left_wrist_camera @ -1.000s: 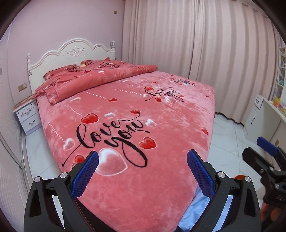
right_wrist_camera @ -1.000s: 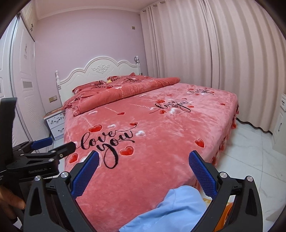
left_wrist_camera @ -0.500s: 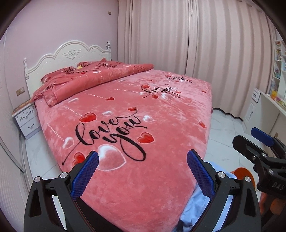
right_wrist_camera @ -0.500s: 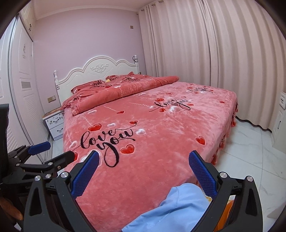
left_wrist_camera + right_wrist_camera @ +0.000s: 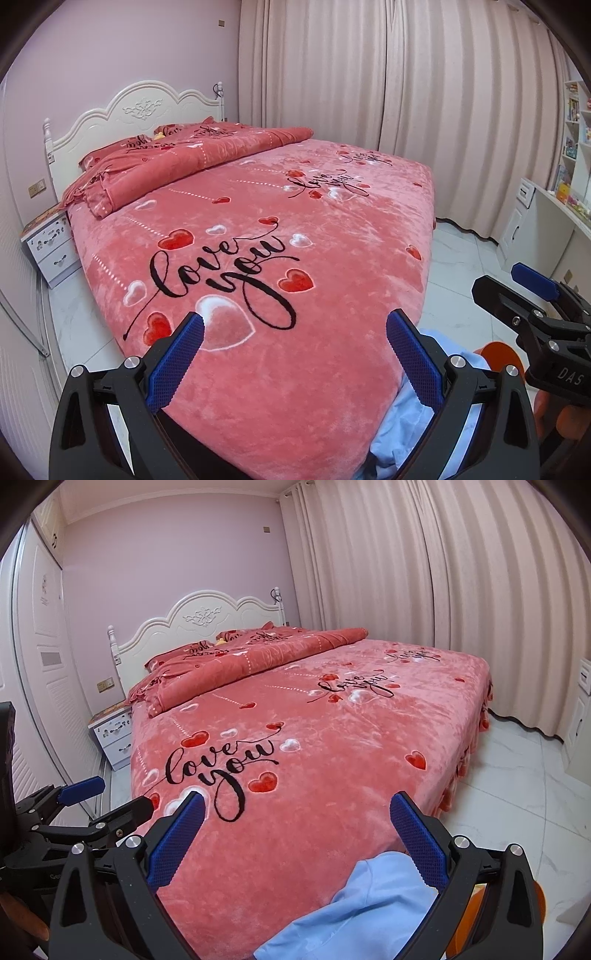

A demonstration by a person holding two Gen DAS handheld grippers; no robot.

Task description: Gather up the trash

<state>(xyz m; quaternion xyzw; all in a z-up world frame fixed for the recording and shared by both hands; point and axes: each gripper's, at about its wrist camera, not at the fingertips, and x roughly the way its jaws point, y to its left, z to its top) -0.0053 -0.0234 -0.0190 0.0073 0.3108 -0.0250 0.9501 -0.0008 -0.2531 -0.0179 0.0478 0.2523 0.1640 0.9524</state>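
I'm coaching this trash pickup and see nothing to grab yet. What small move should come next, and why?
Probably pan both cameras down toward the floor beside the bed. The left gripper and right gripper are both open and empty, aimed over the bedspread, and no trash shows on it. Only a small yellow item by the pillows is too small to identify.

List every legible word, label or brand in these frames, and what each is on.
"love you": black script on the red bedspread, near the foot.
"love you": same script, farther up the bedspread.
"DAS": partial lettering on the right gripper, cut off.
Pillow script: too blurred.
Shelf items: too small.
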